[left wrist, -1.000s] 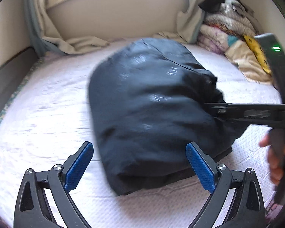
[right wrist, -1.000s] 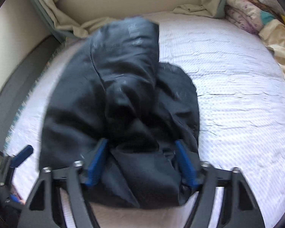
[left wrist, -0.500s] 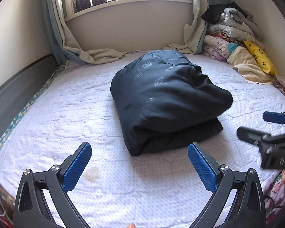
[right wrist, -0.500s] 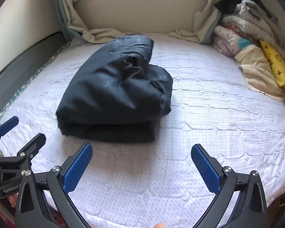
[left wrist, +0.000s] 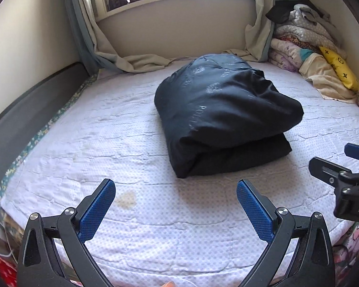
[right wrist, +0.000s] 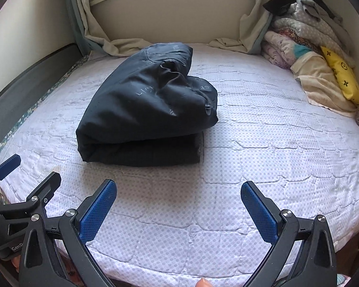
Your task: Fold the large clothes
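A large dark navy garment [left wrist: 222, 117] lies folded into a thick bundle in the middle of the white quilted bed [left wrist: 83, 143]; it also shows in the right wrist view [right wrist: 148, 110]. My left gripper [left wrist: 176, 205] is open and empty, held back near the bed's front edge, well short of the bundle. My right gripper [right wrist: 179, 209] is open and empty too, also near the front edge. The right gripper shows at the right of the left wrist view [left wrist: 339, 165], and the left gripper at the left of the right wrist view [right wrist: 19, 179].
A pile of folded blankets and clothes [left wrist: 299, 40] with a yellow cushion [left wrist: 339, 69] fills the far right corner. Curtains [left wrist: 88, 35] drape onto the bed under the window at the back. A dark bed frame [left wrist: 31, 105] runs along the left.
Both grippers have let go of the dark garment and pulled back toward the front of the bed. The bundle now rests folded on the mattress.
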`<state>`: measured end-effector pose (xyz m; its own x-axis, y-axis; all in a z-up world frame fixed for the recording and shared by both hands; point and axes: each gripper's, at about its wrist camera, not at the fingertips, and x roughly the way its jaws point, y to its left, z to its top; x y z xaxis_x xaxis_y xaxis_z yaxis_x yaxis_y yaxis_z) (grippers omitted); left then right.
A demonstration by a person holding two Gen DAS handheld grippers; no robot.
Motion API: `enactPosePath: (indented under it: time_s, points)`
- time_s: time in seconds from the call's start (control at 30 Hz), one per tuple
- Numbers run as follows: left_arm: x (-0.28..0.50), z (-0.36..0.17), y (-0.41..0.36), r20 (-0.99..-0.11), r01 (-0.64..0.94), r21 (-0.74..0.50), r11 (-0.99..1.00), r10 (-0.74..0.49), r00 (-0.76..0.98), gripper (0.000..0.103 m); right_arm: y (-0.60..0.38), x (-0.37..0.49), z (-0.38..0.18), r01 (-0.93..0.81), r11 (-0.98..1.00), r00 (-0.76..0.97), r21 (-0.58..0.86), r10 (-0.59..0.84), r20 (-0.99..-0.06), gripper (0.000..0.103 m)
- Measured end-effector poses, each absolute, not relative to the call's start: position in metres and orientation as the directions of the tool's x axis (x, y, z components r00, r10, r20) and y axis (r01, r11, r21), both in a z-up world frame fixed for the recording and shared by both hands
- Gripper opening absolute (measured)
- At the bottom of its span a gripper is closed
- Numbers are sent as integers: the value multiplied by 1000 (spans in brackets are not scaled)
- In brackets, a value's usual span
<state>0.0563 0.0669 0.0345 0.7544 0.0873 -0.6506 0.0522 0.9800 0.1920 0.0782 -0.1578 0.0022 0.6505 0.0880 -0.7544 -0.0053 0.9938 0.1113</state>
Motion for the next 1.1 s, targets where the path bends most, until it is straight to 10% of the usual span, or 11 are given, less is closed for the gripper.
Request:
enactPosePath:
  time_s: [1.1]
  points:
    - [66, 27, 69, -676, 47, 151, 987, 69, 734, 102, -175, 80, 3, 12, 993, 651, 118, 82, -754, 103]
